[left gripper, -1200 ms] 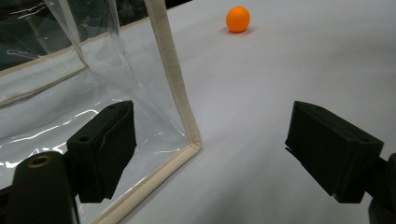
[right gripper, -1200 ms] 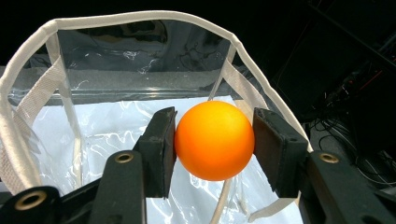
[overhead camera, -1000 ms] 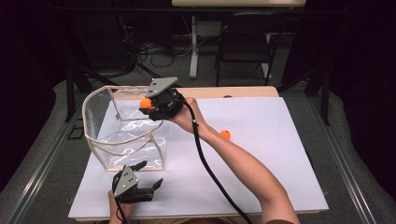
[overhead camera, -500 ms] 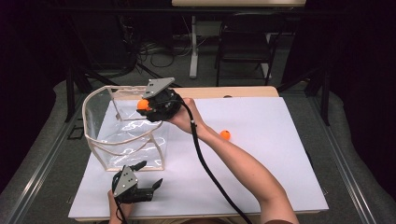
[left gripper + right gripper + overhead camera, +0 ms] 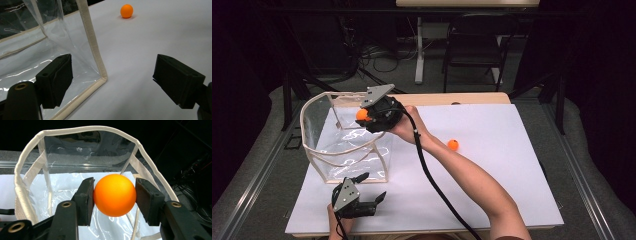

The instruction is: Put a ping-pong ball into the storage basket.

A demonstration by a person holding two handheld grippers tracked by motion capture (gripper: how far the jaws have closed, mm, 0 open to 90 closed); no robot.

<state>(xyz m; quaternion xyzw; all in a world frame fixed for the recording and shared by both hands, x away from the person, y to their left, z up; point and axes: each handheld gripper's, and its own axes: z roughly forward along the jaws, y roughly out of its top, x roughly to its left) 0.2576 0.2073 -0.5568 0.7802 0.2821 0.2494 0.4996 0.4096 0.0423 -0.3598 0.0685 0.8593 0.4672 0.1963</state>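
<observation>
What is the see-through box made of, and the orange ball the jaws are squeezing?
The box looks like thin clear plastic film: it wrinkles, shines and shows the table through it. Its edges look like cream woven fabric tape. The orange ball in the right gripper looks like smooth, matte plastic, though that is a guess.

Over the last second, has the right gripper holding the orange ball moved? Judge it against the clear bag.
Barely. The right gripper with its orange ball has crept slightly left, further over the clear bag.
</observation>
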